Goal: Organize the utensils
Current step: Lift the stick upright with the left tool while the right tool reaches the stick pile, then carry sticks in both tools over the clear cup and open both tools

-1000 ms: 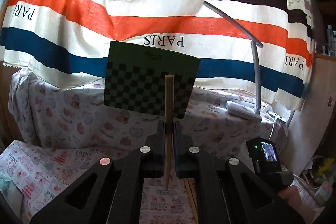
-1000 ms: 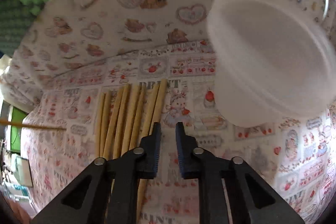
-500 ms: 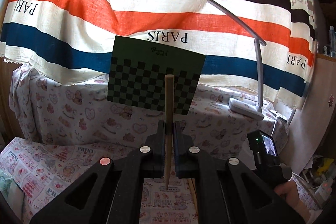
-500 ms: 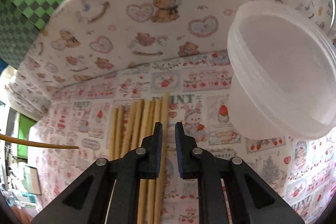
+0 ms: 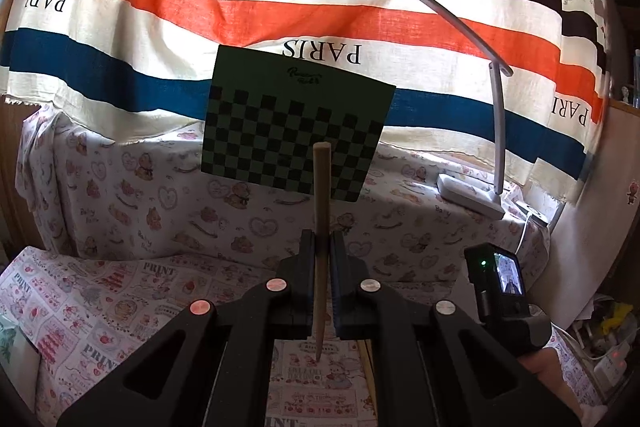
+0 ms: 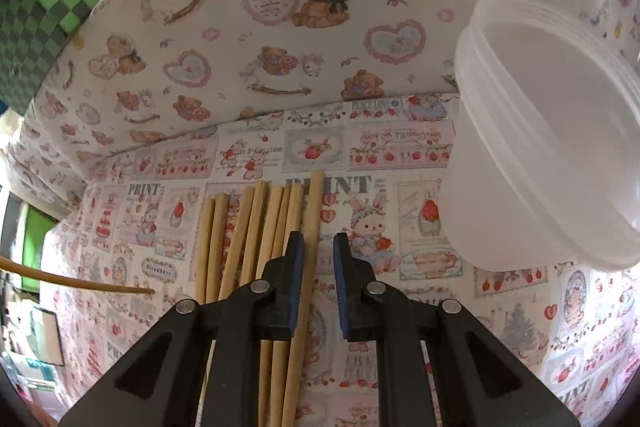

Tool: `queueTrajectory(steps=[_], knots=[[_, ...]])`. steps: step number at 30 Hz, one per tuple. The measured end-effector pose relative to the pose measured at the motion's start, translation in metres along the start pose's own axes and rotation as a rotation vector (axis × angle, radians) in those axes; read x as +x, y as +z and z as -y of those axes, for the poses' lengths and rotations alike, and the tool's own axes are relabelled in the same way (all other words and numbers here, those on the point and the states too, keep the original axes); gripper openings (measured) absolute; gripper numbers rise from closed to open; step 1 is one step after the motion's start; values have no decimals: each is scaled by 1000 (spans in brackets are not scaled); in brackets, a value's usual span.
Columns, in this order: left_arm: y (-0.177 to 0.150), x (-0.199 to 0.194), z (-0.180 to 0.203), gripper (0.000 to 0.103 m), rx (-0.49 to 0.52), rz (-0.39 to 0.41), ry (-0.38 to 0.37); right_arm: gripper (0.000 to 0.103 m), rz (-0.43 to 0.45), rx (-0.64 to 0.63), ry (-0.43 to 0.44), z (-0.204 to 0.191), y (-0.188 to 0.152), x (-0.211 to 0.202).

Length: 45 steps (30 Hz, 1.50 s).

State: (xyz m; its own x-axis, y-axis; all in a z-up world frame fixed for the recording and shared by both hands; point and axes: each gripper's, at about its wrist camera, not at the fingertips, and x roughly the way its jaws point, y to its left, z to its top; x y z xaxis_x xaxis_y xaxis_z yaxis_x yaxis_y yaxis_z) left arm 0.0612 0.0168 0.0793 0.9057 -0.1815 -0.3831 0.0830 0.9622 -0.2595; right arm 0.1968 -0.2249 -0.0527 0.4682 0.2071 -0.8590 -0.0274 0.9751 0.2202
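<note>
My left gripper (image 5: 320,239) is shut on one wooden chopstick (image 5: 322,187), which stands almost upright between the pads with its thin end down. That same chopstick (image 6: 80,283) juts in from the left of the right wrist view. Several more chopsticks (image 6: 248,239) lie side by side on the printed cloth. My right gripper (image 6: 317,243) hovers over the right edge of that bundle, its pads nearly together with nothing between them. A translucent plastic tub (image 6: 540,131) stands to the right of it, its mouth open.
A green checkered board (image 5: 296,139) leans on the cloth-covered ledge behind the table. A white desk lamp (image 5: 472,195) stands at the back right. The right hand's gripper body (image 5: 500,287) with its lit screen is low on the right. A striped cloth hangs behind.
The left view has tipped down slightly, so the checkered board sits higher in the picture. In the right view the tub has slid a little to the right. Both grips are unchanged.
</note>
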Motion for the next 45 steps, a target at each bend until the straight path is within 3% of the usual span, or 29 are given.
queueTrajectory(steps=[6,8,13,15,18,21,26,29,34,39,42,45], knots=[[0,-1,2,6,9,-11,-19,14,16,-52,-53,-14,-5,5],[0,-1,4,6,21,-11,-17,9,45,-58,-73,-17,-5,8],[0,-1,5,6,33,-10,-14,9,134,-100,-148,-29,-4,18],[0,-1,5,6,36,-9,-8,8,126,-85,-115,-27,-2,17],[0,-1,4,6,34,-9,-4,8,151,-41,4,-11,1,1],[0,-2,4,6,34,-4,2,8,295,-81,49,-12,-3,-40],[0,-8,7,6,50,24,4,8,513,-113,211,-13,-15,-121],[1,-12,11,6,65,44,-1,8,682,-161,239,-14,-32,-172],[9,-16,29,6,57,69,-44,8,950,-149,198,15,-56,-229],[41,-17,79,6,100,102,-129,8,1158,62,107,65,-65,-241],[55,-15,121,6,177,155,-161,8,1208,161,63,87,-72,-253],[59,-7,153,6,175,143,-275,8,1236,228,90,107,-72,-257]])
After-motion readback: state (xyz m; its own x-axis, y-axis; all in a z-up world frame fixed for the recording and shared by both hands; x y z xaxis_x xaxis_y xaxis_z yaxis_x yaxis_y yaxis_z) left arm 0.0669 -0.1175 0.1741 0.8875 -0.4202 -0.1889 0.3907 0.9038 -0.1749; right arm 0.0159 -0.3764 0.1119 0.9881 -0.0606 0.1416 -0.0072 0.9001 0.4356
